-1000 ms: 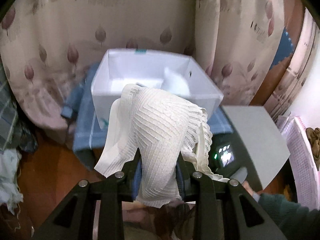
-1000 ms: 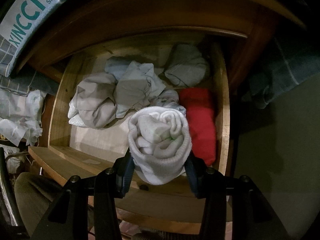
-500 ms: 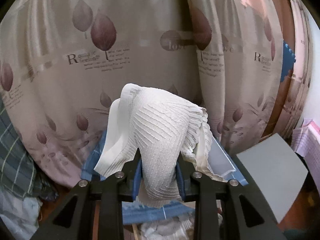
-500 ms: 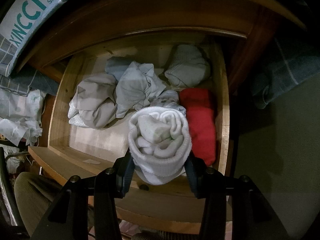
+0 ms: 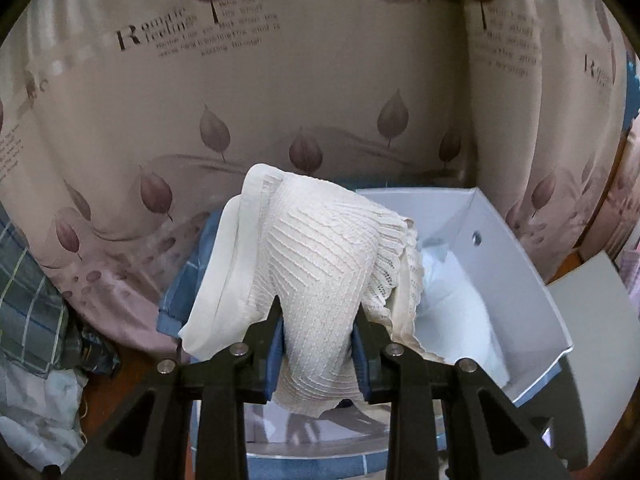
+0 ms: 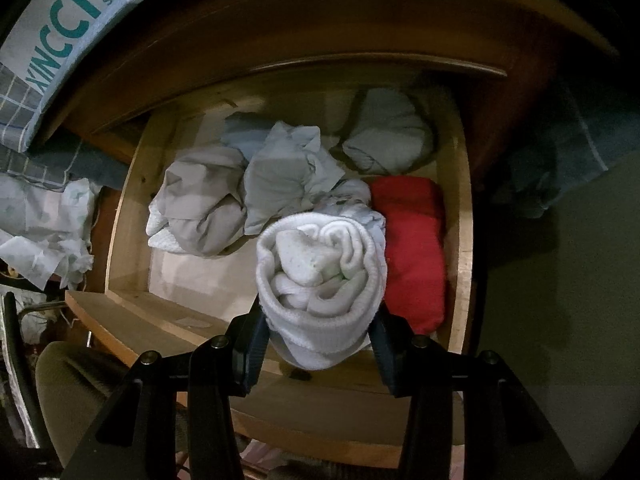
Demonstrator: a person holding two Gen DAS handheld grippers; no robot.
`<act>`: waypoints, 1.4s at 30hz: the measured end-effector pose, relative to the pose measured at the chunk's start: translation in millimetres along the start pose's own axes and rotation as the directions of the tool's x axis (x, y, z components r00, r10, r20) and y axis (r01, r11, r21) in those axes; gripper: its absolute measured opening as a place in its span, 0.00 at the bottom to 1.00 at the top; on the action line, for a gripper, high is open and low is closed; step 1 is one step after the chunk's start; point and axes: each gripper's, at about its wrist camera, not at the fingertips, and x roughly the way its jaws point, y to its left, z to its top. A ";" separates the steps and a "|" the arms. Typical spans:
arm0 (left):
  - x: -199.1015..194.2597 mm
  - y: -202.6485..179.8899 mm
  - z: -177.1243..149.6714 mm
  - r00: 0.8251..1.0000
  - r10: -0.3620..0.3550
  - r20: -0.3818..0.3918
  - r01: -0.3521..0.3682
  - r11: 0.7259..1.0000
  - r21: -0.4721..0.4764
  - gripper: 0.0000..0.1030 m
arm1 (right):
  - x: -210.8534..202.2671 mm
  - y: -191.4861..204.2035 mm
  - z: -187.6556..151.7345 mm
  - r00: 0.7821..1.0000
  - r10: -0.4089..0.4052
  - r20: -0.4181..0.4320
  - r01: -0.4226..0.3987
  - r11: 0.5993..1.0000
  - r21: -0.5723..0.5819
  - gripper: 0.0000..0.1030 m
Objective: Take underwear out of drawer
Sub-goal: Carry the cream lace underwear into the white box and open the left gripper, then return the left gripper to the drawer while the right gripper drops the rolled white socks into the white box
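While our left tongs point(image 5: 319, 330) clamp white lace underwear point(image 5: 316, 276) over a box point(image 5: 516, 264), our right tongs point(image 6: 319, 330) clamp a rolled white garment point(image 6: 320, 276) above the drawer point(image 6: 460, 216).

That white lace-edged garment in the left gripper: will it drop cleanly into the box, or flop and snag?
The white garment looks floppy: it drapes over both sides of the left gripper. Probably light, being thin knit. Its lace hem hangs at the white box, so it may catch the rim.

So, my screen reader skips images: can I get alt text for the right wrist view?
The right gripper holds a rolled white garment above an open wooden drawer. In the drawer lie crumpled grey garments and a folded red one. A shoe box sits at the upper left.
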 end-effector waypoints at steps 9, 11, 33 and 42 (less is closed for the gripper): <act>36.8 -7.1 -22.0 0.990 -0.006 -0.141 -0.003 0.998 -0.059 0.29 | -0.2 0.7 -0.3 1.000 0.000 -0.002 0.000 1.000 -0.002 0.42; 39.0 -8.3 -23.8 0.989 -0.002 -0.151 -0.007 0.998 -0.057 0.30 | -0.9 0.8 -0.3 1.000 -0.001 -0.001 0.001 1.000 -0.003 0.42; -46.2 -13.1 -37.7 0.997 0.053 0.063 -0.053 0.999 0.007 0.52 | -1.1 3.8 -1.2 1.000 -0.022 0.004 0.022 1.000 -0.009 0.42; -57.6 13.7 -132.9 0.994 0.108 0.021 -0.105 0.990 -0.096 0.54 | -17.5 5.3 -5.2 0.996 -0.018 0.091 0.020 1.000 -0.017 0.42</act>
